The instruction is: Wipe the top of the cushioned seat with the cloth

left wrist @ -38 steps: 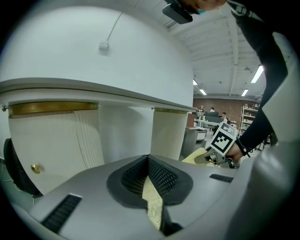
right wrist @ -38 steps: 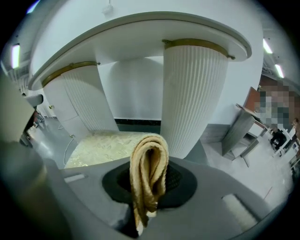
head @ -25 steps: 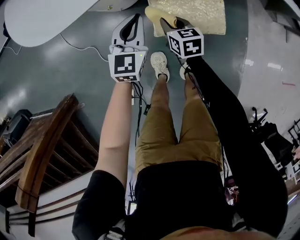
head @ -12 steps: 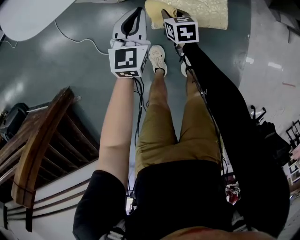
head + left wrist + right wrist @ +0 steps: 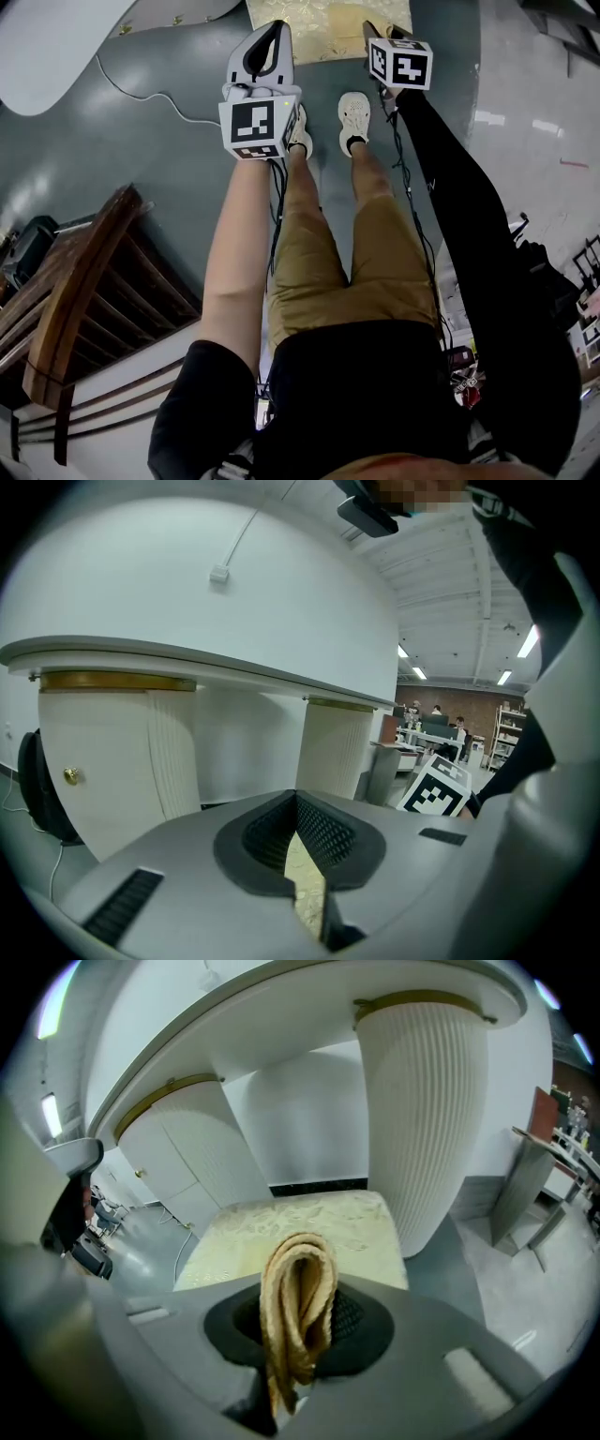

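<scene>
Inside the right claw (image 5: 300, 1321), folded tan cloth (image 5: 298, 1274) loops upward.

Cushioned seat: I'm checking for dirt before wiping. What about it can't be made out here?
Head view: the seat is cut off by the top edge.
Right gripper view: the cloth held in the right tool hides the middle of the seat's near edge.
Left gripper view: only a sliver shows through the left tool.
Dirt or stains: too small to tell in any view.

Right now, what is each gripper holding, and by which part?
Right gripper pinches the folded cloth, its looped fold poking past the jaws. Left gripper: nothing.
</scene>
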`<state>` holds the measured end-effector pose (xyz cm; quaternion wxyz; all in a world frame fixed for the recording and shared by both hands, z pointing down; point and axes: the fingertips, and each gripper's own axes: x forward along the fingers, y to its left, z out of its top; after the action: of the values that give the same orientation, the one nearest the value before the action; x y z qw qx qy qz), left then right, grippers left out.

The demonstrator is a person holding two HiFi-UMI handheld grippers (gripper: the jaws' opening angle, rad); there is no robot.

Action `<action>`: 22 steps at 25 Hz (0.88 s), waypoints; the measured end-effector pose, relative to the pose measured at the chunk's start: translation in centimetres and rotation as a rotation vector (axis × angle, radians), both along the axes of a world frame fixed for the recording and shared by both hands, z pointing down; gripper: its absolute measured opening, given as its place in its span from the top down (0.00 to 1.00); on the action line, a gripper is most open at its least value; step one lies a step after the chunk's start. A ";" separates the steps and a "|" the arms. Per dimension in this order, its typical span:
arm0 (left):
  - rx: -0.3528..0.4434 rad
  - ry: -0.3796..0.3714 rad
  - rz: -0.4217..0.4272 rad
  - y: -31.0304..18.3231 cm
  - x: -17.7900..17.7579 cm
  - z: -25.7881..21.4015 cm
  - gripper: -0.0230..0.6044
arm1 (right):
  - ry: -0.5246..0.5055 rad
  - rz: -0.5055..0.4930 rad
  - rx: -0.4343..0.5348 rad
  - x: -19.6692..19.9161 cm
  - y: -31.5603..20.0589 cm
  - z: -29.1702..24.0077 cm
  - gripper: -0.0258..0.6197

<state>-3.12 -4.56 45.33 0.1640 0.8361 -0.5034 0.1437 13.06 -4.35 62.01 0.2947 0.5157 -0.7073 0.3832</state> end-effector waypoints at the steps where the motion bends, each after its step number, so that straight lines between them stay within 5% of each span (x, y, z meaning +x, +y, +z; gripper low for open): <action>1: 0.000 0.000 0.003 -0.1 0.9 0.0 0.95 | 0.010 0.013 -0.001 1.7 -0.1 0.1 0.87; 13: -0.018 0.004 0.033 -0.5 7.6 0.9 0.95 | 0.126 0.158 0.011 17.4 -0.4 0.4 0.87; 22: -0.008 0.007 0.042 -0.6 5.4 0.3 0.95 | 0.122 0.202 0.045 16.6 0.3 -1.4 0.87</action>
<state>2.27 -5.14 45.62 0.1662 0.8463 -0.4845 0.1463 29.66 -4.02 60.57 0.2853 0.6131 -0.6412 0.3628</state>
